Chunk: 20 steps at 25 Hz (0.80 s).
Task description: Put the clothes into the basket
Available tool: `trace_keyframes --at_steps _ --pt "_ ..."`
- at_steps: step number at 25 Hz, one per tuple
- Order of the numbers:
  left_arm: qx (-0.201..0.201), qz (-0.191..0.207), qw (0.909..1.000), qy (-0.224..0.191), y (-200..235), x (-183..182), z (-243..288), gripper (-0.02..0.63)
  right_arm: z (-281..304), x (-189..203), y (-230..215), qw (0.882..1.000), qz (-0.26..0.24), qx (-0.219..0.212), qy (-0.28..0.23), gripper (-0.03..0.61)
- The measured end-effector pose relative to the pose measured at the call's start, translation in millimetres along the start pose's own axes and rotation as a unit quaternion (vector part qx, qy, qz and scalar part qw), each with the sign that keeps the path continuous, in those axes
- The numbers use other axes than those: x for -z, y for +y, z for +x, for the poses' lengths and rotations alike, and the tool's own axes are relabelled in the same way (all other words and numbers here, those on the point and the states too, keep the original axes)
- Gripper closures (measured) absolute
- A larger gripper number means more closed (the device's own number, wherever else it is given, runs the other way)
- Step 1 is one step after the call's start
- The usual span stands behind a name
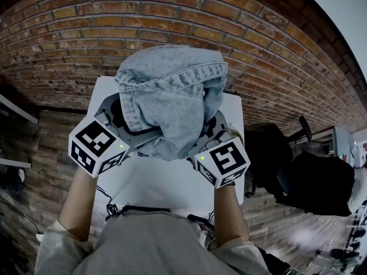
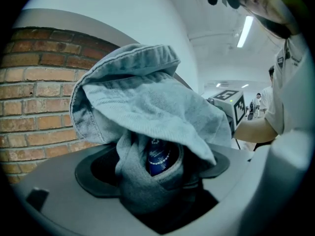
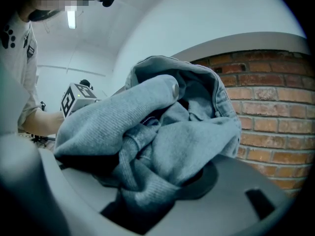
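Note:
A light blue denim garment (image 1: 169, 96) hangs bunched between my two grippers, held up above the white table (image 1: 166, 182). My left gripper (image 1: 133, 132) is shut on its left side; in the left gripper view the cloth (image 2: 147, 112) fills the jaws of that gripper (image 2: 152, 181), and a dark blue label shows in the fold. My right gripper (image 1: 205, 137) is shut on the right side, with the fabric (image 3: 162, 132) wadded between its jaws (image 3: 147, 191). The cloth hides the fingertips of both. No basket is in view.
A red brick wall (image 1: 86, 39) stands close behind the table. Dark chairs and bags (image 1: 312, 179) sit at the right. A person's arms and grey top (image 1: 155, 245) fill the bottom of the head view.

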<state>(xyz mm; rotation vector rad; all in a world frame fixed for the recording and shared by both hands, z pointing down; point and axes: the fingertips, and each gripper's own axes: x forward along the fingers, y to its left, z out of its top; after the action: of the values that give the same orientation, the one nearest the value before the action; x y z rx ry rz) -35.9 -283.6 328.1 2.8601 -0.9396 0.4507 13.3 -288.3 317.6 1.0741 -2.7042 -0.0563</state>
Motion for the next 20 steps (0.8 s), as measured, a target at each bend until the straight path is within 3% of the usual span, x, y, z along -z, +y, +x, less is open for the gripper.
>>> trace_keyframes --at_steps 9,20 --pt "-0.015 -0.001 0.9999 -0.006 25 17 28 0.166 26 21 -23 0.999 -0.026 0.016 0.009 0.327" --pt "-0.023 -0.043 0.9984 0.028 52 66 64 0.175 63 76 -43 0.998 0.001 0.007 0.058 0.327"
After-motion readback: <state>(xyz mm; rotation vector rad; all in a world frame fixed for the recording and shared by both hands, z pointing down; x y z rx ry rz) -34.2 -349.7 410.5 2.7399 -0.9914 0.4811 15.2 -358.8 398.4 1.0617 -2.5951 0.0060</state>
